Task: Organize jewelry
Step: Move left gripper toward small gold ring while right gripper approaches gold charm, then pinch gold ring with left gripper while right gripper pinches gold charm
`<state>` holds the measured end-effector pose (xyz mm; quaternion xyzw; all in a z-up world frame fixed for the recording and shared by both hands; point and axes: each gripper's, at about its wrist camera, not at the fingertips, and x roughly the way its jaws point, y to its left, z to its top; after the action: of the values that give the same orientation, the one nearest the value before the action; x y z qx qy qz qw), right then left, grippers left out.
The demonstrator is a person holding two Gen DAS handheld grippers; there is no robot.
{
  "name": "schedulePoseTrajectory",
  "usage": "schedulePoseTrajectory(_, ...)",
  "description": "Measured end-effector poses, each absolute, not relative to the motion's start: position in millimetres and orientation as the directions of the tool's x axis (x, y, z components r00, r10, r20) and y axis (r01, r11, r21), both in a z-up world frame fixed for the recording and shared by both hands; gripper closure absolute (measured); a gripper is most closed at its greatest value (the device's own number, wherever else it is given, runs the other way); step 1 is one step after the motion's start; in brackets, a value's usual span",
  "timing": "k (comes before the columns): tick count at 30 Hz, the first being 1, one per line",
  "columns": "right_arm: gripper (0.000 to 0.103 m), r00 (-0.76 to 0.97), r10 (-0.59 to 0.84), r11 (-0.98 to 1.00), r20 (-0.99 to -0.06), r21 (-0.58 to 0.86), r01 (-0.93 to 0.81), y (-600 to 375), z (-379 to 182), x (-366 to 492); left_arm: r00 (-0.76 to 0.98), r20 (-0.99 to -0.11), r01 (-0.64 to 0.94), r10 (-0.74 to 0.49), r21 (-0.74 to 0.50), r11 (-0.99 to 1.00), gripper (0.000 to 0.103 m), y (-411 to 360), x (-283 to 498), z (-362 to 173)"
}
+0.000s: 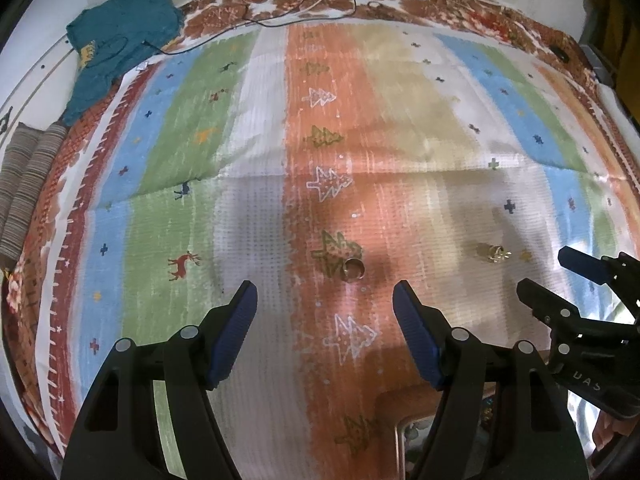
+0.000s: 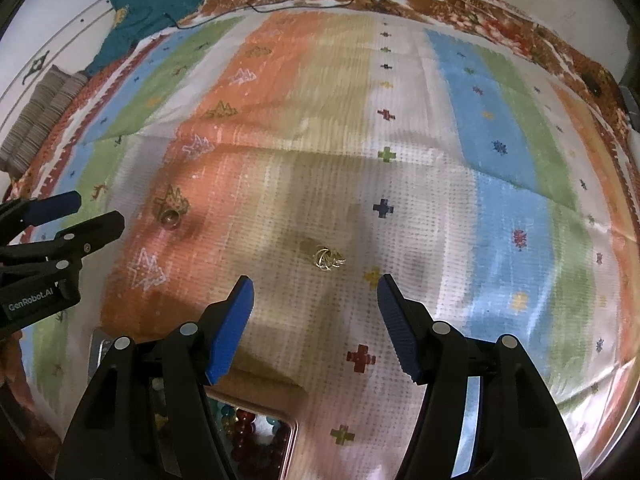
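A metal ring (image 1: 353,269) lies on the orange stripe of the cloth, just ahead of my open, empty left gripper (image 1: 325,294); it also shows in the right wrist view (image 2: 170,218). A small gold cluster of thin rings (image 2: 327,259) lies on the pale part of the cloth, just ahead of my open, empty right gripper (image 2: 316,290); it shows in the left wrist view too (image 1: 493,254). The right gripper (image 1: 560,276) appears open at the right of the left view. A tray with coloured beads (image 2: 294,424) sits under the right gripper, mostly hidden.
A striped, patterned cloth (image 1: 260,120) covers the surface. A teal cloth (image 1: 120,32) and striped fabric rolls (image 1: 28,176) lie at the far left. Thin cables (image 1: 304,4) run along the far edge. A tray corner (image 1: 400,428) shows below the left gripper.
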<state>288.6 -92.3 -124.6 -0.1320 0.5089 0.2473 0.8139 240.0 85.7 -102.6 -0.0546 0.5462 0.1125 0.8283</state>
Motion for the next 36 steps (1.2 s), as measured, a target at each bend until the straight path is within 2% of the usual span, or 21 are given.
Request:
schedulePoseTrajectory(17,0.039,0.319,0.219,0.845,-0.922,0.016,-0.534,-83.1,-152.0,316.2,0.312,-0.945,-0.215,0.094,0.026,0.976,0.034,90.8,267.4,-136.0)
schedulePoseTrajectory(21,0.04,0.307,0.212,0.846,-0.928,0.016,-0.533,-82.2,-156.7,323.2,0.285,-0.954,-0.206,0.096,0.037,0.978,0.039,90.4,272.5,-148.6)
schedulePoseTrajectory(24,0.047,0.293,0.2,0.849,-0.935,0.016,-0.528,-81.9,-164.2,329.2,0.276,-0.957,-0.205,0.09,0.033,0.978,0.041,92.2,276.4,-153.3)
schedulePoseTrajectory(30,0.048,0.292,0.198,0.853,-0.936,0.018,-0.521,-79.0,-166.6,334.3,0.268,-0.961,-0.189,0.072,0.021,0.982,0.052,92.5,284.9,-158.7)
schedulePoseTrajectory(34,0.06,0.3,0.167,0.864,-0.939,-0.007,-0.504,-77.6,-170.0,337.7,0.253,-0.964,-0.178,0.087,0.042,0.983,0.057,90.3,285.8,-164.9)
schedulePoseTrajectory(36,0.065,0.302,0.155,0.862,-0.941,-0.02,-0.506,-76.3,-170.9,337.4,0.25,-0.963,-0.173,0.099,0.056,0.983,0.065,89.7,285.5,-166.7)
